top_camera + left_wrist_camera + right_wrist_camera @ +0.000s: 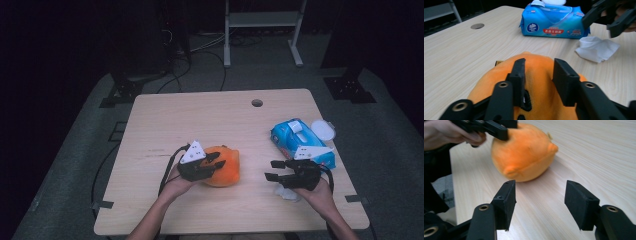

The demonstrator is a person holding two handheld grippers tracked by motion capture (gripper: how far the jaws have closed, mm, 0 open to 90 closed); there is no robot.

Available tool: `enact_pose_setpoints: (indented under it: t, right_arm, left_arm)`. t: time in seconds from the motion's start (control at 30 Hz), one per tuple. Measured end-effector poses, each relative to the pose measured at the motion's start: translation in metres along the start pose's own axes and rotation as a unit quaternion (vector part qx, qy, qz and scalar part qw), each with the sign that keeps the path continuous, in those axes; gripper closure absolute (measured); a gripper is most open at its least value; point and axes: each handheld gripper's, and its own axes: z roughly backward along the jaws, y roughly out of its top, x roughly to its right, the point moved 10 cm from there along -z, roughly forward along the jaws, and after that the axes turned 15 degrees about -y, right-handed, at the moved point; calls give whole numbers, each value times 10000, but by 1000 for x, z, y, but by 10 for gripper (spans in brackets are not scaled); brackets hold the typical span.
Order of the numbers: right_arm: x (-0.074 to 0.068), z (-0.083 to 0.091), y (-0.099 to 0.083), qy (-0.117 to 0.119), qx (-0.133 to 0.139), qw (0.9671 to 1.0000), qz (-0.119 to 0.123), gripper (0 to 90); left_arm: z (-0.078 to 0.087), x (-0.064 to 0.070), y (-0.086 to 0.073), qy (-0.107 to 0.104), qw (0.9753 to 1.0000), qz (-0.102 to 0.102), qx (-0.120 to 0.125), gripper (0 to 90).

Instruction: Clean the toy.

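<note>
An orange plush toy (227, 170) (524, 152) lies on the wooden table (200, 120), left of centre near the front. My left gripper (220, 161) (539, 61) is on top of it. The jaws are half closed and pressed into the toy (489, 82), with plush bulging between them. To the right my right gripper (270, 170) (540, 185) hovers open with nothing between its jaws, pointing at the toy a short way off. In the left gripper view the right gripper (597, 26) hangs above a crumpled white tissue (596, 48) (290, 194).
A blue pack of wet wipes (295, 137) (551, 22) lies at the right, its white lid (323, 130) flipped open. A cable hole (257, 103) sits near the table's far edge. A white frame stands on the floor beyond the table.
</note>
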Motion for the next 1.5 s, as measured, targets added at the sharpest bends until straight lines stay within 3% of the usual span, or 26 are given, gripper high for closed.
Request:
enact_pose_setpoints:
  t: [0.43, 0.77, 1.5]
  right_arm:
    - [6, 2, 0, -205, 6, 9998, 36, 388]
    - [12, 2, -6, -283, -77, 9996, 20, 380]
    - [17, 5, -10, -308, -109, 9995, -50, 371]
  left_arm:
    - [24, 4, 7, 26, 9998, 147, 151, 399]
    - [40, 1, -4, 173, 9993, 315, 106, 333]
    - [68, -5, -26, 399, 9972, 612, 167, 290]
